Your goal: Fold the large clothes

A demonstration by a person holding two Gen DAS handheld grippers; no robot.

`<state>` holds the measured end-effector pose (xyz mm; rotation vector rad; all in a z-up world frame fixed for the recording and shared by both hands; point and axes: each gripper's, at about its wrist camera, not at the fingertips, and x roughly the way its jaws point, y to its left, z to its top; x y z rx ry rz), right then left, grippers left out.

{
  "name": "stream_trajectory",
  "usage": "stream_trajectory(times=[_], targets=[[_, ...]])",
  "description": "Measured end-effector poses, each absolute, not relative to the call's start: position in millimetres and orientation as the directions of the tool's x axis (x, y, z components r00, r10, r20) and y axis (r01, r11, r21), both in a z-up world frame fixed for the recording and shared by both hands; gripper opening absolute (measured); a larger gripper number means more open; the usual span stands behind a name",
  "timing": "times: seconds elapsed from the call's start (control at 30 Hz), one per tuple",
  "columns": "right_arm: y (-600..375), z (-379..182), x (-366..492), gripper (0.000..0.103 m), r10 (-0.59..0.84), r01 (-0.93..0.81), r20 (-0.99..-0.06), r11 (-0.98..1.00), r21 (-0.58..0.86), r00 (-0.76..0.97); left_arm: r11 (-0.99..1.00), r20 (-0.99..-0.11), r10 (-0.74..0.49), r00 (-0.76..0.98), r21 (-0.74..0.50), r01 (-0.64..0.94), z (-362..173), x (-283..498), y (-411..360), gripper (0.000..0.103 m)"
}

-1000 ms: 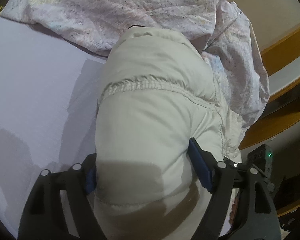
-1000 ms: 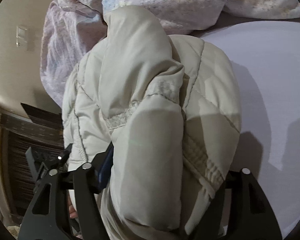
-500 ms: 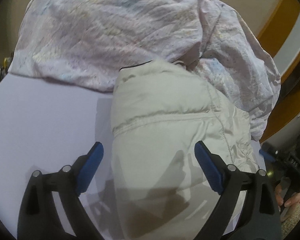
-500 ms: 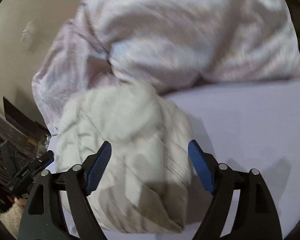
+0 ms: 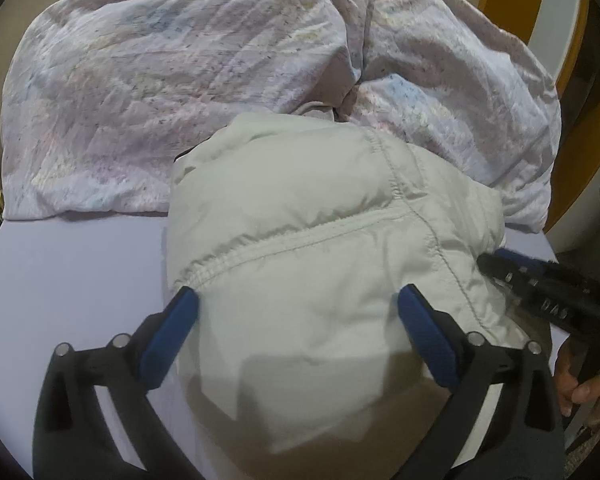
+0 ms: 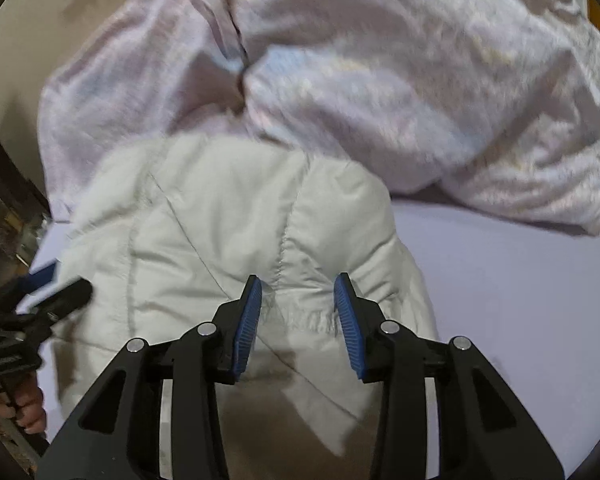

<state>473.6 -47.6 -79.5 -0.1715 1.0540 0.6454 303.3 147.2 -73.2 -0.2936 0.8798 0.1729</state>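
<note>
While folded on the bed (image 5: 60, 264), jacket (image 5: 308, 240) below both tongs, ungripped.

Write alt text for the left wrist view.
A folded cream puffer jacket lies on a pale lilac sheet, with the left gripper open wide above it, pads clear of the fabric. A crumpled pinkish duvet is heaped behind; the right gripper enters at right.

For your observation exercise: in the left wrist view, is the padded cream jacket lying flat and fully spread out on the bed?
No. The jacket sits bundled in a folded heap on the lavender sheet.
</note>
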Motion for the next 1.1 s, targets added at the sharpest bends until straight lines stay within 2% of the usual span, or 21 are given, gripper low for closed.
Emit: stream_trajectory(times=[0.23,0.93,1.1], targets=[[-46,-105,472,0.041,0.385,-0.568,-0.856,0.812,0.135,0.346,0.964,-0.771,0.077,0.632,-0.103,-0.244,-85,318,137,0.101],[-50,-126,461,0.042,0.381,-0.584,-0.827,0.808,0.08,0.414,0.963,-0.737,0.146,0.66,-0.047,-0.265,-113,321,135,0.101],[-44,-120,459,0.042,0.338,-0.593,-0.853,0.804,0.043,0.396,0.965,-0.754,0.156,0.638,-0.022,-0.262,-109,324,135,0.101]])
